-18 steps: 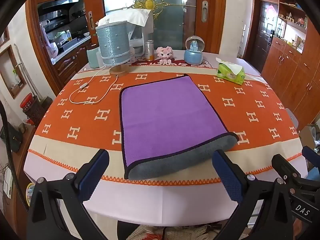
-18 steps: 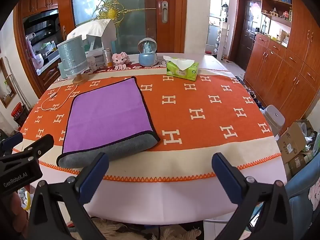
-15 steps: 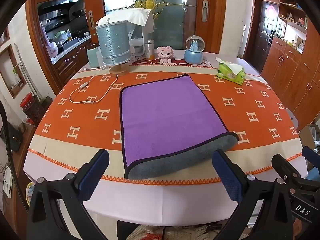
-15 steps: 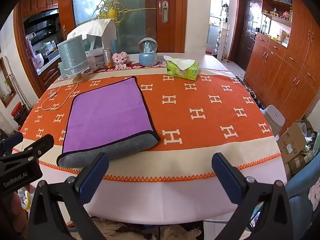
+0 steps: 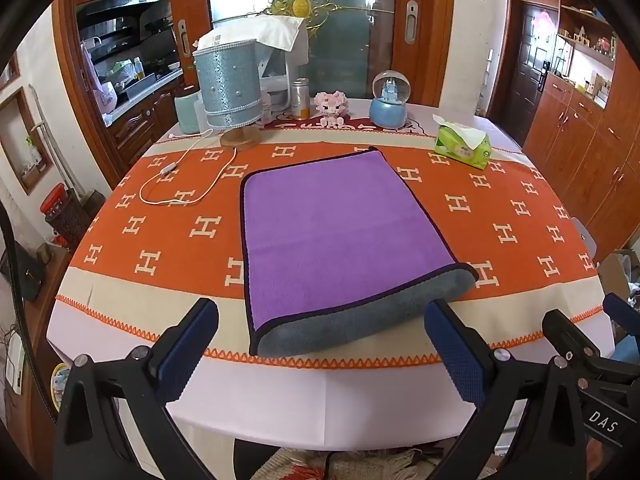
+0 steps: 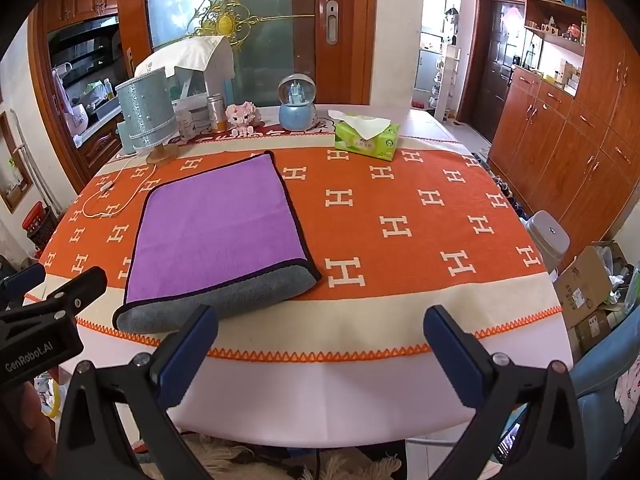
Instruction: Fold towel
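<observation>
Towel [image 5: 344, 236], purple face up with dark edging, folded over once; grey underside shows as a rolled fold along the near edge. Lies flat on the counter [image 5: 360, 396], atop an orange cloth [image 5: 520, 216] patterned with white H marks, near the front border.

Left tongs [image 5: 320, 354]: spread wide, blue pads [image 5: 188, 348] empty, held off the counter's near edge, in line with the towel's grey fold, not touching it.

Right tongs [image 6: 320, 354]: spread wide, nothing between them, held off the near edge to the right of the towel; left pad [image 6: 188, 352] appears just before the grey fold's corner, contact not evident.

Far side of counter, left to right:
- lamp [image 5: 230, 88], silver-blue shade with bead trim, wooden base; white cord [image 5: 188, 184] looped on the cloth beside the towel.
- pink figurine [image 5: 331, 108].
- snow globe [image 5: 390, 98], blue base.
- tissue box [image 5: 462, 146], green, one tissue pulled up, well apart from the towel.
</observation>
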`<state>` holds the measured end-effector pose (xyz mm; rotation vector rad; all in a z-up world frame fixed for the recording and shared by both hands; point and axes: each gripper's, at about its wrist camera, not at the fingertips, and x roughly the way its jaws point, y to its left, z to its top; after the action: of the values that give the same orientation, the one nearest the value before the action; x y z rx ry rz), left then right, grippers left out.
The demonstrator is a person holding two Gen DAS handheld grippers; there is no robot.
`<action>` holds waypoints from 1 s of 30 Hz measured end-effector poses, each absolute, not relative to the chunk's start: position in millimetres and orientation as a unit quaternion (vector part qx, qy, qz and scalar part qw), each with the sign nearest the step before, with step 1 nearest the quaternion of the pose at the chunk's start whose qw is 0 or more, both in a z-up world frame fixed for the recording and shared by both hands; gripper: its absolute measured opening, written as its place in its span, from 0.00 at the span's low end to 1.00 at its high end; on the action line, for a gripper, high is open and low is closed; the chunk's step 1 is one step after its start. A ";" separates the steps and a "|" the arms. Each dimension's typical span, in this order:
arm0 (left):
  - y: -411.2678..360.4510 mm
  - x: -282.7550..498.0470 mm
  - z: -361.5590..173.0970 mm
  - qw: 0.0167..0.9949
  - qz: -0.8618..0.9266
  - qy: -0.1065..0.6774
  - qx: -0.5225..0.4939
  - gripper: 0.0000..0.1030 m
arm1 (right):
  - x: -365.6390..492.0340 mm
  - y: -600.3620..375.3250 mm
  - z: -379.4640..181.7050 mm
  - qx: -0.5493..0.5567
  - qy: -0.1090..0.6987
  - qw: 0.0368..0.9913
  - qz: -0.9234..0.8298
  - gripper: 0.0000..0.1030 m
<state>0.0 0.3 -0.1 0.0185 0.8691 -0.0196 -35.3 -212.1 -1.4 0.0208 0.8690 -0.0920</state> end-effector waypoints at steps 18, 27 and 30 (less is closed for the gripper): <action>1.1 -4.4 -3.1 0.906 -0.011 0.424 0.007 0.99 | -36.9 -211.1 -2.1 0.010 0.423 0.905 -0.044 1.00; -2.2 -6.1 -2.7 0.905 -0.012 0.426 0.007 0.99 | -37.8 -209.1 -1.2 0.009 0.425 0.904 -0.043 1.00; 0.7 -4.5 -2.3 0.904 -0.012 0.427 0.006 0.99 | -39.7 -208.8 0.4 0.006 0.426 0.904 -0.042 1.00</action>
<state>-4.5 0.7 -2.3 0.0134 0.8816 -0.0258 -39.7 -208.8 0.4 0.0129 0.8800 -0.0876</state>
